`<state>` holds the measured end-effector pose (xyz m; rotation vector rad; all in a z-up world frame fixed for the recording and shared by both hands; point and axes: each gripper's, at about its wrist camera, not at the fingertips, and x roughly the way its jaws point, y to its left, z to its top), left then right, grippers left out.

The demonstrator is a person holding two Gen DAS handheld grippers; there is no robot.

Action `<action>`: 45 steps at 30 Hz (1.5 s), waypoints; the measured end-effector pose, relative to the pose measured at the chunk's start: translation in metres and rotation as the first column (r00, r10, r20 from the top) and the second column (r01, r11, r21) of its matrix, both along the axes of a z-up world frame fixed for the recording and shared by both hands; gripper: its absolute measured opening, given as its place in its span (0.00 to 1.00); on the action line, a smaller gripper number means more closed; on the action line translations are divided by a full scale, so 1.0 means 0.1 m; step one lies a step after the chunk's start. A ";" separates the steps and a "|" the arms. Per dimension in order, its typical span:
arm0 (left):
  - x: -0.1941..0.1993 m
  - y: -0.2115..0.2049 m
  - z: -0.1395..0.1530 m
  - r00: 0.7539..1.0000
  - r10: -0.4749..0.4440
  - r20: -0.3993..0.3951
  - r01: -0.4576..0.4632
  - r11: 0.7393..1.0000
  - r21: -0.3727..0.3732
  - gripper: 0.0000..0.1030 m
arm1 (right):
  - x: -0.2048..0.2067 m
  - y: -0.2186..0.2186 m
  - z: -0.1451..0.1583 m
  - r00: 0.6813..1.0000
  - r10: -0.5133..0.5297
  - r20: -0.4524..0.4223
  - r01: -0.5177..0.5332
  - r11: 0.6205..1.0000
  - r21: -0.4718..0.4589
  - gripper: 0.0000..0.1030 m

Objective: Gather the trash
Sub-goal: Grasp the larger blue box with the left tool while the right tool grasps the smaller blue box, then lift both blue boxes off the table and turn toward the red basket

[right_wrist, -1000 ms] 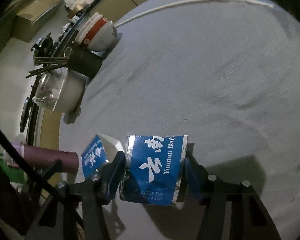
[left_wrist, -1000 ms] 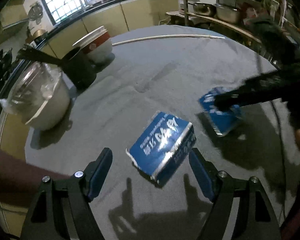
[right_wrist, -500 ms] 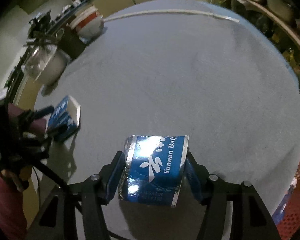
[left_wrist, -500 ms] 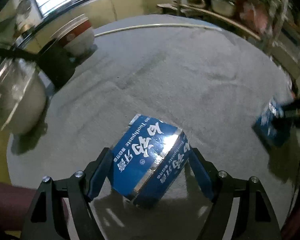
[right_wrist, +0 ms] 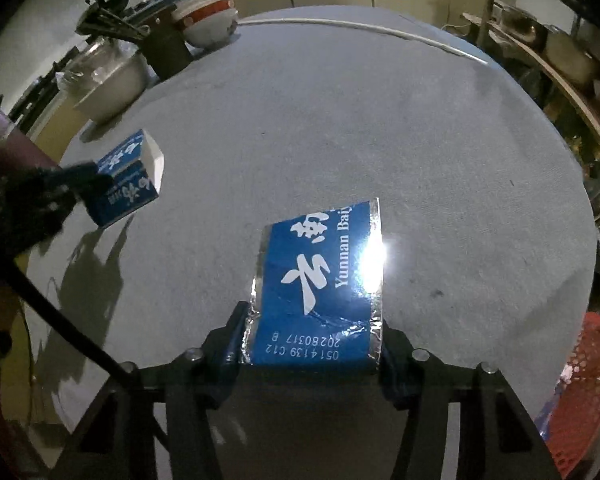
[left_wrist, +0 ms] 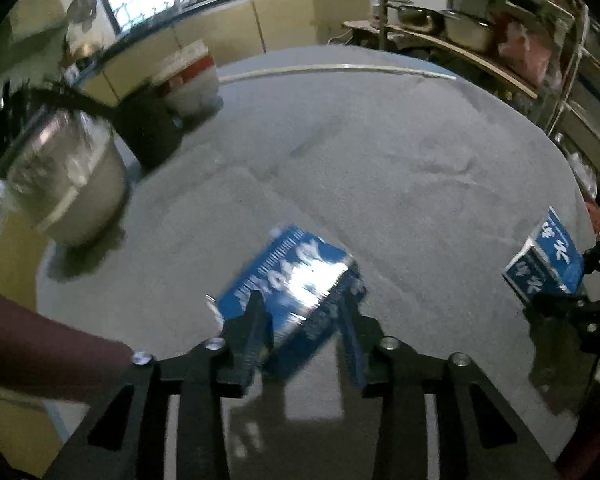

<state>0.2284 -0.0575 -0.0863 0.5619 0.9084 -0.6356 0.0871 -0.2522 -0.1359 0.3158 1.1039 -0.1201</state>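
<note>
1. The left tongs [left_wrist: 304,322] have just been closing, and a blue carton [left_wrist: 296,276] sits between the jaws, which now clamp its near end. The picture is smeared there, so I judge the grip fresh and shallow. Squeeze only until the card stops yielding, since the carton is hollow and open-ended and will crush.

2. The right tongs [right_wrist: 312,336] are clamped on a second, flattened blue carton [right_wrist: 320,280], which stands up out of the jaws with its printed face toward the camera. Their jaws have narrowed slightly on it. It looks secure, so leave that grip alone.

3. In the right wrist view the left tongs' carton shows at about 9 o'clock over the grey surface [right_wrist: 380,120], open end up. In the left wrist view the right tongs' carton is at 3 o'clock, near the surface's edge.

4. Lift the left carton straight up before swinging it, so the loose lower corner does not drag on the cloth and twist out.

5. A red perforated basket [right_wrist: 580,392] shows at about 4 o'clock in the right wrist view, beyond the surface's edge. It looks like the likely bin, though I cannot be sure.

6. Keep both arms clear of the pot [left_wrist: 68,184] and dark cup [left_wrist: 148,128] at 10 o'clock.
</note>
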 end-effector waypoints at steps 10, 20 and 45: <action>0.29 -0.22 -0.21 0.982 -0.159 -0.105 0.167 0.983 0.077 0.77 | -0.24 -0.31 0.00 0.999 -0.038 0.019 0.035 0.993 0.111 0.57; 0.34 -0.09 -0.24 0.992 0.020 -0.124 -0.022 1.000 -0.016 0.25 | -0.34 -0.28 0.11 0.994 -0.053 0.094 0.043 0.993 0.106 0.57; 0.27 -0.34 -0.46 0.972 -0.212 -0.104 0.227 0.960 0.163 0.80 | -0.45 -0.46 0.00 0.991 -0.090 0.095 0.068 0.976 0.208 0.57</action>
